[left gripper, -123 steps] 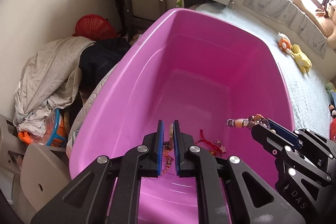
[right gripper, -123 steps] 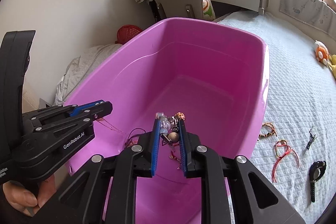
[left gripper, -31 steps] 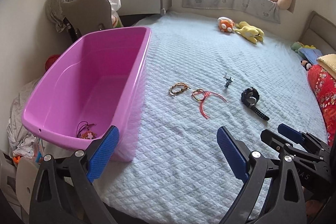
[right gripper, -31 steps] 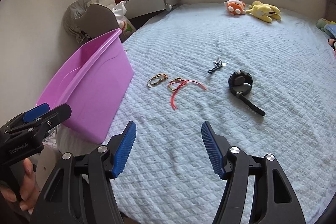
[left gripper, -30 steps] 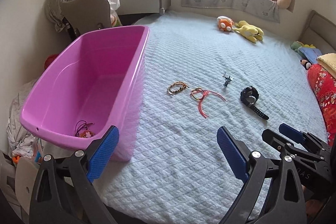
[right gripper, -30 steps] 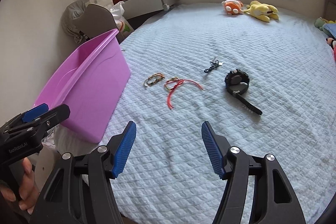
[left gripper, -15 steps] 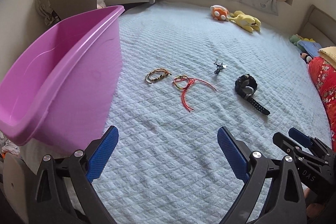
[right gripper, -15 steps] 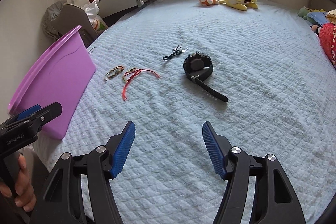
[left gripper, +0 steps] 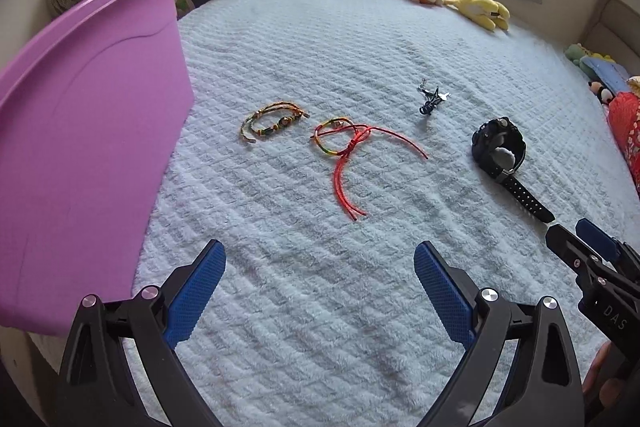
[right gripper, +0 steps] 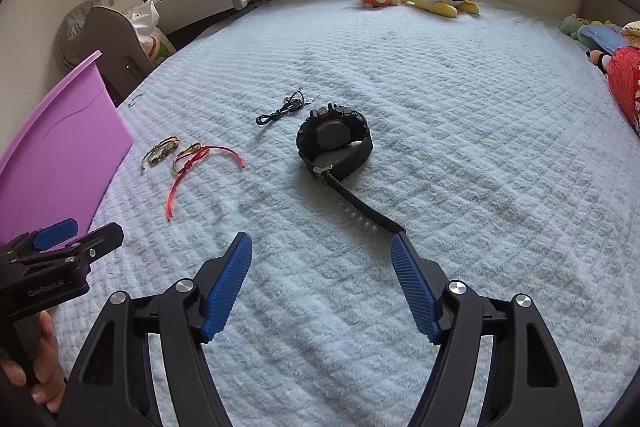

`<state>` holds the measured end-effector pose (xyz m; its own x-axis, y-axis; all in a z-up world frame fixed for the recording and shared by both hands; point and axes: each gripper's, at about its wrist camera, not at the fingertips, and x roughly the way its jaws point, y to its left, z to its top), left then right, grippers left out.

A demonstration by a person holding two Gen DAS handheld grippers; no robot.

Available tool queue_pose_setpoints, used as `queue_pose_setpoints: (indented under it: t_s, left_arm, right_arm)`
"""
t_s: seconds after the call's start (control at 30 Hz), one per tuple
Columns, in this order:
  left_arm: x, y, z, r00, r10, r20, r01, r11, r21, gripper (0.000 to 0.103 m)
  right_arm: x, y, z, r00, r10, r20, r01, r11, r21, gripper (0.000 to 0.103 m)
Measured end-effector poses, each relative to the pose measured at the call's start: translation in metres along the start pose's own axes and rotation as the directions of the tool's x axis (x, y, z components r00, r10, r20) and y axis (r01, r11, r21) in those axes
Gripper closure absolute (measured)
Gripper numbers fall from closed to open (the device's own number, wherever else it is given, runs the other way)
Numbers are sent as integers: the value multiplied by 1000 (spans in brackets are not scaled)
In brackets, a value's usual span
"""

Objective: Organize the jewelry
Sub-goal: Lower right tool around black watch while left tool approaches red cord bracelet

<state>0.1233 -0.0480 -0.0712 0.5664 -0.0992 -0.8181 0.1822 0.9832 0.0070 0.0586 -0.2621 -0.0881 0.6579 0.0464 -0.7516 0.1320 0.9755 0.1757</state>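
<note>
Pale quilted cloth bedspread (left gripper: 320,307) under the left claw, glossy smooth purple plastic tub (left gripper: 80,147) to its left, matt black rubbery watch (right gripper: 334,139) ahead of the right claw, red cord bracelet (left gripper: 348,151), plush toys (right gripper: 440,1) far ahead

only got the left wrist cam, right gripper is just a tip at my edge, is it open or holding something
Observer: The right gripper is open, its jaws are opening, and nothing is between them.
Operator: what's ahead of it
Observer: The black watch. Its strap's free end lies right by the tip of the gripper's right-hand finger; I cannot tell whether they touch.
Operator: anything hidden behind the bin for me
Observer: Yes, a small thin piece lies on the bed just past the pink bin. It is too small to identify.
</note>
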Motion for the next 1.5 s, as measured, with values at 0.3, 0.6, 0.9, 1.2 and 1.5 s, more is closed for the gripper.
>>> queue_pose_setpoints:
  t_s: [0.3, 0.6, 0.9, 1.2, 1.5]
  left_arm:
    - [40, -2, 19, 1000, 17, 2, -17, 1000, -1, 9]
    - [65, -6, 37, 1000, 23, 14, -23, 1000, 1, 9]
    - [89, -4, 55, 999, 48, 17, -48, 999, -8, 9]
    - [116, -3, 65, 998, 62, -6, -62, 998, -24, 9]
    - [126, -7, 69, 997, 69, 17, -68, 997, -35, 7]
  right_arm:
    - [36, 1, 25, 1000, 5, 0, -5, 1000, -27, 31]
    - [67, 0, 43, 999, -29, -20, 28, 999, -38, 29]
    - [93, -4, 50, 997, -53, -47, 52, 998, -37, 29]
    - [109, -4, 55, 996, -73, -53, 71, 997, -40, 29]
    - [122, -2, 60, 994, -99, -46, 96, 994, -62, 28]
